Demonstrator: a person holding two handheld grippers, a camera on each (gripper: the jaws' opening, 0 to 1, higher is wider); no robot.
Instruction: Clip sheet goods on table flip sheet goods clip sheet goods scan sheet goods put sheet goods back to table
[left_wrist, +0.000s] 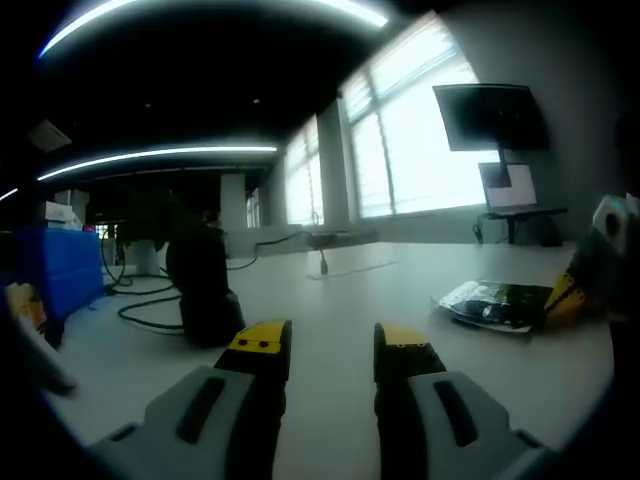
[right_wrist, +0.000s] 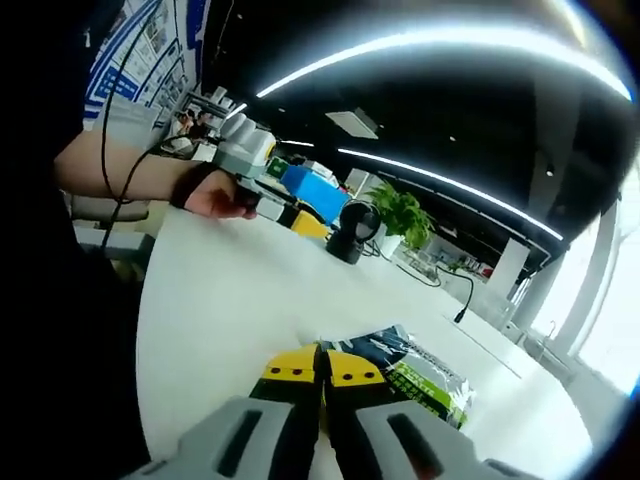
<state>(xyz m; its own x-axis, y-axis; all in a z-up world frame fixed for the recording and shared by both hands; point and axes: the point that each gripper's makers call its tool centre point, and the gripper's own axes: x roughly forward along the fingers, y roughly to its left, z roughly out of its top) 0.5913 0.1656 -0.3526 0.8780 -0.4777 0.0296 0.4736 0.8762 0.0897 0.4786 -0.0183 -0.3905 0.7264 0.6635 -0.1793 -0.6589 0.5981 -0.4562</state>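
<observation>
The sheet goods, a flat dark packet with green print, lies on the white table. My right gripper is shut, its yellow tips pinching the packet's near edge. In the left gripper view it comes in from the right as the right gripper, at the packet's edge. My left gripper hovers open over bare table, well to the left of the packet, with nothing between its fingers. In the right gripper view a hand holds the left gripper far across the table.
A black round device with cables stands on the table near the left gripper. A blue box sits beyond it, with a potted plant behind. A monitor and a laptop stand by the windows.
</observation>
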